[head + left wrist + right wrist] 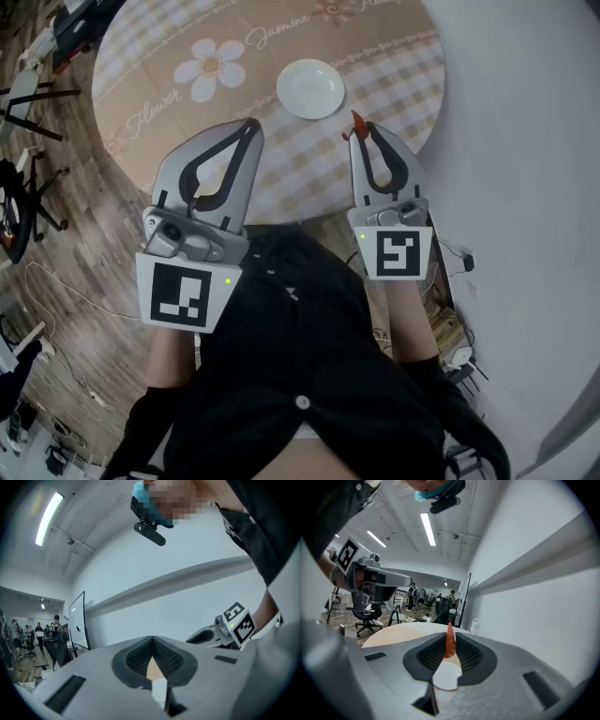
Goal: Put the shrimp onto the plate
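A small white plate (pixel 310 88) lies empty on the round table (pixel 169 56) with a checked flower cloth. My right gripper (pixel 361 131) hovers over the table's near edge, just right of and nearer than the plate, shut on a thin orange-red shrimp (pixel 356 122) that pokes out past its tips. In the right gripper view the shrimp (pixel 450 643) stands upright between the jaws, and the plate (pixel 446 676) shows below it. My left gripper (pixel 251 125) is shut with nothing in it, left of and nearer than the plate; its jaws (pixel 153 641) meet at the tip.
The table's near edge curves just under both grippers. Black chairs and stands (pixel 23 103) crowd the wooden floor at far left. A white wall (pixel 525 141) runs along the right, with cables and a plug (pixel 459 262) on the floor near it.
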